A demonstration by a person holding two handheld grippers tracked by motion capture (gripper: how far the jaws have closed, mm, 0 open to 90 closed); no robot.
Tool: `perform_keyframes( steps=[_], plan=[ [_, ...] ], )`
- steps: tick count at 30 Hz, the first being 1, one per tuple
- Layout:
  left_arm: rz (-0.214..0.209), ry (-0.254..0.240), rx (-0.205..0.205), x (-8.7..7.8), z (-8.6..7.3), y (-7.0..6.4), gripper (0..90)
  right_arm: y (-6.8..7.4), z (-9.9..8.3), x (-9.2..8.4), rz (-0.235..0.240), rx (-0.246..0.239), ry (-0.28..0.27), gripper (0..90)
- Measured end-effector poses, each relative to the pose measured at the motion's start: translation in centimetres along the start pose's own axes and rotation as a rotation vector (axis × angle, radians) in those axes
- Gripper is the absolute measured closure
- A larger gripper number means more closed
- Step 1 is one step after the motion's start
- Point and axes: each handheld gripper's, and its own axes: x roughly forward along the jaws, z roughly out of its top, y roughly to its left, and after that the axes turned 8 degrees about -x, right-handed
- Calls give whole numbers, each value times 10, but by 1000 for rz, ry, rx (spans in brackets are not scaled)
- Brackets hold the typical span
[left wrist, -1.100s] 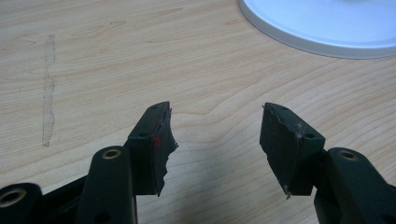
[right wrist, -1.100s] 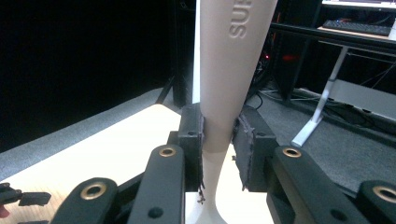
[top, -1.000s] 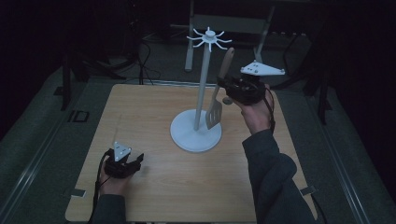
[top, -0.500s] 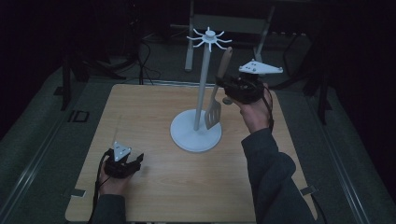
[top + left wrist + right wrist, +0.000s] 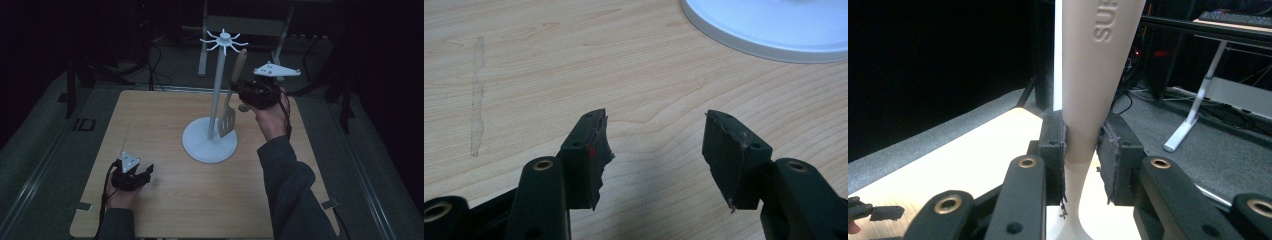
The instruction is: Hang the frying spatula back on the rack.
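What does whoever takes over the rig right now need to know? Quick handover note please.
Right tool: shut on the slotted spatula, gripping its handle, held off the table beside the pole of the white utensil stand. The blade hangs down, above the stand's round base.
Left tool: open, holding nothing, low over the table at its near left.
Done: spatula picked up and brought to the stand.
Left: it is not yet on any hook of the hook crown; probably lift it and hang it there, then release. Whether the handle has a hanging hole can't be seen.

spatula (image 5: 1098, 75) blade below frame, stand base (image 5: 769, 27) cropped
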Motion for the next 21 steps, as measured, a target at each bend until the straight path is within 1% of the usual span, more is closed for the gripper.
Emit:
perform_keyframes(
  steps=[11, 21],
  plan=[
    [1, 1, -3, 0, 0, 1, 437, -1, 3, 6, 10, 2, 13, 739],
    [0, 3, -1, 1, 0, 0, 437, -1, 5, 10, 9, 3, 20, 739]
  ],
)
